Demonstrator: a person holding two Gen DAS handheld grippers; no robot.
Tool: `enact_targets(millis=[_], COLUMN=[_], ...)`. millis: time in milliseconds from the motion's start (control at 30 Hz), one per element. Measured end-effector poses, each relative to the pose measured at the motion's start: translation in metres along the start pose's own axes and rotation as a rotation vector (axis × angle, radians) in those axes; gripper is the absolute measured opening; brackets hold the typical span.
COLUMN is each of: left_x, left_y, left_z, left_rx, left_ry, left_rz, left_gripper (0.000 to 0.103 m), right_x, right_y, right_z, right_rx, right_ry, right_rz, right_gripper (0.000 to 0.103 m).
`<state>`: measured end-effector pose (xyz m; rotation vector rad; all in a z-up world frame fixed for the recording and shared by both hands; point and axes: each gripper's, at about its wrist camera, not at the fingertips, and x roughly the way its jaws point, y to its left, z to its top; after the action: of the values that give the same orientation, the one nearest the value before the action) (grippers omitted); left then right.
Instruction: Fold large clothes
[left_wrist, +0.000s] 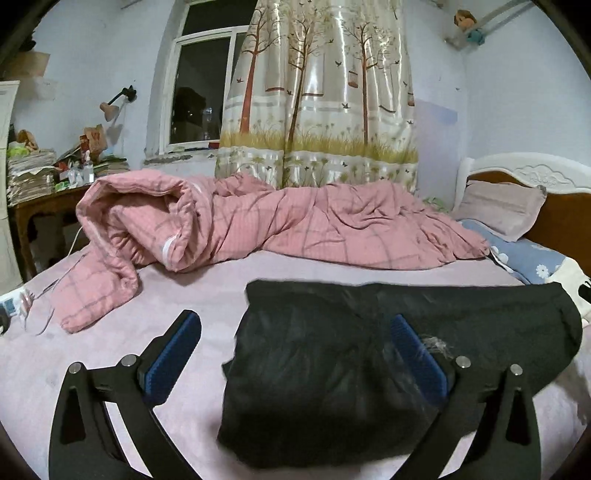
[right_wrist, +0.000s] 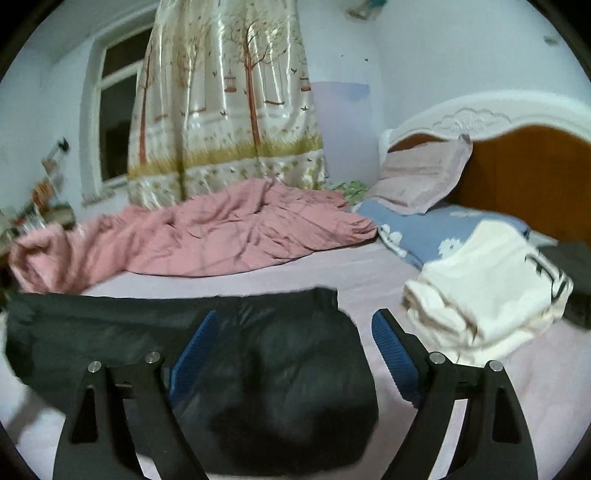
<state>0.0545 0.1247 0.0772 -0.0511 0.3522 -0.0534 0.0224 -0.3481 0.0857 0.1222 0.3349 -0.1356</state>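
The black garment (left_wrist: 388, 362) is laid on the pale pink sheet (left_wrist: 184, 295) at the near edge of the bed, already doubled into a thick, roughly rectangular bundle. The step in hand is judged to be the release after a fold, and it is done well if both grippers are drawn back level and clear of the cloth, so that no edge is snagged and the fold is not pulled apart. A tuft of pale fluff is seen clinging to one pad of the left gripper (left_wrist: 295, 354) — a sign that fibres catch easily on the ribbed blue pads.

The left gripper is spread about as wide as it goes, and nothing is held; its one finger stands over the sheet, the other over the garment. The right gripper (right_wrist: 291, 350) is likewise wide apart and empty — whether its pads brush the cloth cannot be told through the blur. A folded cream garment (right_wrist: 487, 288) is lying well to the right, near the blue pillow (right_wrist: 436, 229), and the pink quilt (left_wrist: 258, 229) is bunched behind.
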Motion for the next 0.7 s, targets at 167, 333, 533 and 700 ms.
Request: enact_targets(millis=[167, 333, 533, 700], left_x=[-0.019, -0.024, 0.002, 0.056], left_y=[-0.006, -0.052, -0.093, -0.092], left_z=[-0.019, -0.041, -0.061, -0.037], left_rx=[0.007, 0.098, 0.203, 0.213], left_ry=[0.014, 0.11, 0.139, 0.207], left_rz=[-0.103, -0.28, -0.172, -0.164], left_gripper=[0.1, 0.075, 0.075, 0.075], right_x=[-0.022, -0.023, -0.01, 0.048], right_y=[-0.006, 0.019, 0.06, 0.079], right_z=[-0.027, -0.046, -0.061, -0.053], right_rx=[0.026, -0.04, -0.16, -0.198], right_ry=[0.036, 0.125, 0.14, 0.26], right_rz=[0.016, 0.181, 0.204, 0.209], right_gripper=[0.088, 0.088, 0.088, 0.088])
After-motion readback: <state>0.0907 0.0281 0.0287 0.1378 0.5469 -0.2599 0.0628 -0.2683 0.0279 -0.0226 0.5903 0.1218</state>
